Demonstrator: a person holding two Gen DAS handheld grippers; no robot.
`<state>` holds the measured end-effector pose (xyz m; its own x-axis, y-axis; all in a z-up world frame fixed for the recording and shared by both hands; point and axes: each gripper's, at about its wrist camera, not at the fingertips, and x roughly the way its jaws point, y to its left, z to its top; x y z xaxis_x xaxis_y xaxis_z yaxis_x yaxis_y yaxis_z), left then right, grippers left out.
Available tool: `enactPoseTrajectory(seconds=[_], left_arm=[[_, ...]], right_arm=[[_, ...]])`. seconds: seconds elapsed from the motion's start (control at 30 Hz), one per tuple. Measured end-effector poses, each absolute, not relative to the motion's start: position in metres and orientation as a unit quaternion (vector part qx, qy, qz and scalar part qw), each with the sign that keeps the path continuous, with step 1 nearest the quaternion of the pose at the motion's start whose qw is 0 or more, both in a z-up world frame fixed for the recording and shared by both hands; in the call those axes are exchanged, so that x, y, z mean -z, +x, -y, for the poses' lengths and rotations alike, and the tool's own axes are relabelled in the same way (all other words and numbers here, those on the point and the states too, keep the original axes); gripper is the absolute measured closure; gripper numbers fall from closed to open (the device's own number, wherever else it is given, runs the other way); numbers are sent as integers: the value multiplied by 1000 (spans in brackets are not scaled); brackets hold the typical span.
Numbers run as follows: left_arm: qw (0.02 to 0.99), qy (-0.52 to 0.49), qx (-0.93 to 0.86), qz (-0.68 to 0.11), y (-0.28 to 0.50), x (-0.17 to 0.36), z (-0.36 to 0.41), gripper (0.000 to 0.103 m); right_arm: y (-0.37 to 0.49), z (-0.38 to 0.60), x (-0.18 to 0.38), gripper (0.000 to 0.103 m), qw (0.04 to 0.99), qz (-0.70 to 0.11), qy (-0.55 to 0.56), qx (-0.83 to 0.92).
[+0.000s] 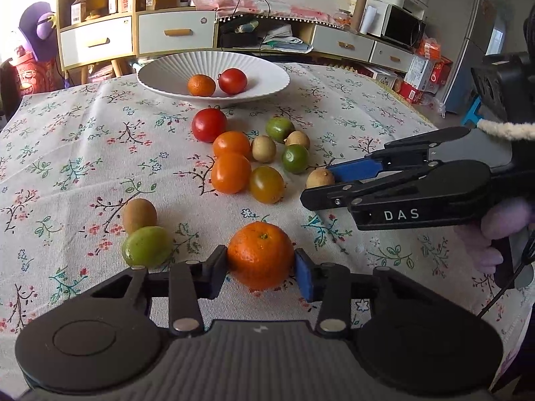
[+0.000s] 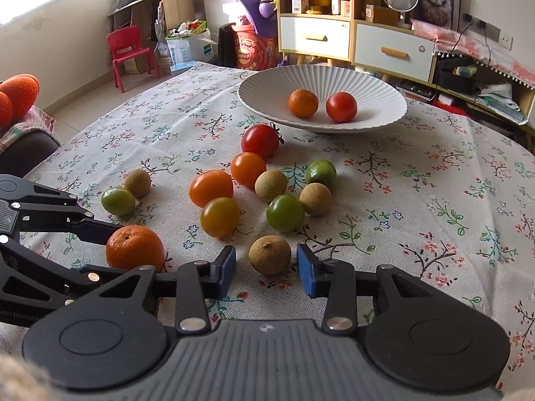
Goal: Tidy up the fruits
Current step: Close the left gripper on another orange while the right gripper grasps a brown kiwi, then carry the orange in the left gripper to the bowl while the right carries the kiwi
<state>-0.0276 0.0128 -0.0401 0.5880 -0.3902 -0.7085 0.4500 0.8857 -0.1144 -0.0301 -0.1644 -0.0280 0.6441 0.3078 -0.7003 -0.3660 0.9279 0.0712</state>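
Floral tablecloth (image 1: 83,173), loose tomatoes (image 1: 230,172), longans (image 2: 270,255) crowding mandarin (image 1: 260,254)

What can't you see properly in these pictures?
- Left wrist view: the right hand is mostly cut off by the picture's edge.
- Left wrist view: the left tool covers the mandarin's sides.
- Right wrist view: the right tool's black body hides the nearest tablecloth.
- Right wrist view: the words on the shelf boxes are too small to read.

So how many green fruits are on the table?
3. One sits left of the left gripper beside a brown fruit; two are in the central cluster. None seems hidden.
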Motion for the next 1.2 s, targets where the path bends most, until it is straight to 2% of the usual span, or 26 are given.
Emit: enactPoseTrajectory(seconds=[0.17,0.73,1.2], left_arm=[[890,37,237,-389,-27,40,-13,70],[898,14,232,-374,-1,15,-3,70],[914,-2,219,-341,42,-13,21,70]], right_arm=[[-28,165,27,79,906,-380,-36,-182],[-19,170,5,79,914,-363,-23,-178],[24,193,-12,79,928,-340,-1,-155]])
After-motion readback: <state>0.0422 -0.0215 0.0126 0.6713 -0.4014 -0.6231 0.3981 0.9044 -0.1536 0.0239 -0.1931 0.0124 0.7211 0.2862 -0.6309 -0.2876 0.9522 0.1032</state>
